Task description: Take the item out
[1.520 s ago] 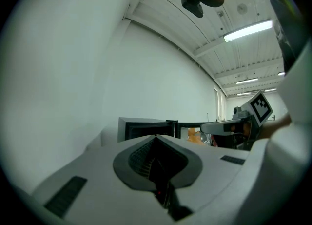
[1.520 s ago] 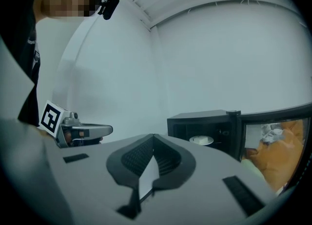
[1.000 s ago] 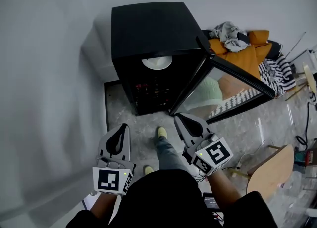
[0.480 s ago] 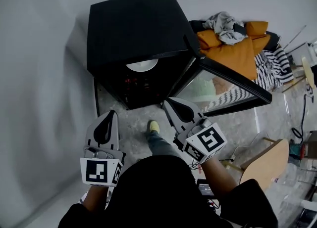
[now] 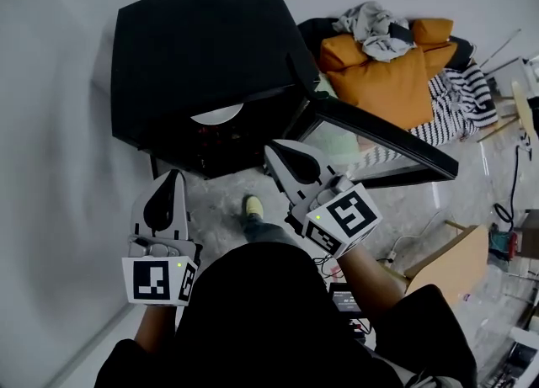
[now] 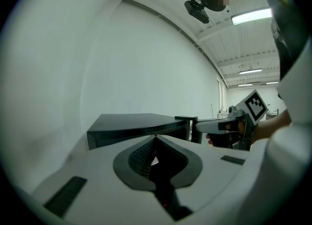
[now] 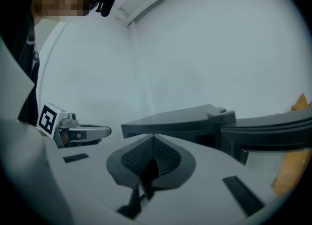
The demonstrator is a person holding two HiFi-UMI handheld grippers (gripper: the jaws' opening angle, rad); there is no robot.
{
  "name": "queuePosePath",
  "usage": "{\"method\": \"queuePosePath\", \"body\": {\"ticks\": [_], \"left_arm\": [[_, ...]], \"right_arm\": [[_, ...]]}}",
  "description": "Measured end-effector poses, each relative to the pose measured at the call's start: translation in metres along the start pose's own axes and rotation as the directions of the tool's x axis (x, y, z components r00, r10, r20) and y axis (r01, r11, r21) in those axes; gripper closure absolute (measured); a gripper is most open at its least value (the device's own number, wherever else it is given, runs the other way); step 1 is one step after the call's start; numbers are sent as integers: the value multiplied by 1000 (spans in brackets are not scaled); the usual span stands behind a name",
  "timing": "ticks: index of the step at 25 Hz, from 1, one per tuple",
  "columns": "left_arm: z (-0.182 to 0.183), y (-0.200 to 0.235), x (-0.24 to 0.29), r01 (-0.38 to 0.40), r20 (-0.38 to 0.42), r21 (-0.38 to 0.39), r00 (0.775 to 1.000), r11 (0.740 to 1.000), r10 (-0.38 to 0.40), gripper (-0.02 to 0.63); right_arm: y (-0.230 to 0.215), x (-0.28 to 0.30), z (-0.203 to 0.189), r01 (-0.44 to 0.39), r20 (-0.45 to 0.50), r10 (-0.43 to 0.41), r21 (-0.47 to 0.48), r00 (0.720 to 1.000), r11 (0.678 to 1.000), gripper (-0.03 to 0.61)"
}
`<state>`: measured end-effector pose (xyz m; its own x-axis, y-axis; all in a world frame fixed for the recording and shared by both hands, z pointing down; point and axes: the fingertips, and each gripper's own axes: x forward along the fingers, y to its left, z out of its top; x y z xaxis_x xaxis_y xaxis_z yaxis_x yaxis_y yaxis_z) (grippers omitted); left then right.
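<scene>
Left gripper (image 5: pixel 174 177): its jaws are meeting tip to tip with nothing between them, as the left gripper view (image 6: pixel 155 136) shows; it is pointing nearly level at the black fridge (image 5: pixel 202 50).
Right gripper (image 5: pixel 272 148): its jaws are likewise pressing together and holding nothing (image 7: pixel 153 135); it is hovering beside the left one, apart from it, its tip lying close to the fridge's open front.
Black fridge: it is standing on the floor against the white wall, just ahead of both grippers.
Glass door (image 5: pixel 370 138): it is hanging wide open, swinging out ahead and to the right of the right gripper.
Item: a white dish (image 5: pixel 217 114) is sitting on the top shelf inside the fridge, ahead of both grippers and between their lines of aim, touching neither.
Orange cushion (image 5: pixel 387 83): it is lying beyond the door, well to the right of the right gripper, with a grey cloth (image 5: pixel 370 20) bunching on top.
Person's shoe (image 5: pixel 253 206): it is showing on the floor between the two grippers.
</scene>
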<state>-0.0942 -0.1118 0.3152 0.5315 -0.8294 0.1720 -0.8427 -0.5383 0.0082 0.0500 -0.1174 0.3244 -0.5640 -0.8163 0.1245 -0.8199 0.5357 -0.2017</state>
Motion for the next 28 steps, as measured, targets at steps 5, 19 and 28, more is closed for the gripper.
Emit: {"method": "queuePosePath", "body": {"ticks": [5, 19, 28], "left_arm": [[3, -2, 22, -8, -2, 6, 1000, 1000, 8, 606], [-3, 14, 34, -62, 5, -2, 998, 998, 62, 606], [-3, 28, 32, -40, -8, 3, 999, 999, 40, 606]], "right_arm": [[-21, 9, 2, -13, -10, 13, 19, 1000, 1000, 574], [-34, 34, -20, -54, -65, 55, 9, 996, 998, 574], [-39, 44, -53, 38, -105, -28, 93, 994, 995, 574]]}}
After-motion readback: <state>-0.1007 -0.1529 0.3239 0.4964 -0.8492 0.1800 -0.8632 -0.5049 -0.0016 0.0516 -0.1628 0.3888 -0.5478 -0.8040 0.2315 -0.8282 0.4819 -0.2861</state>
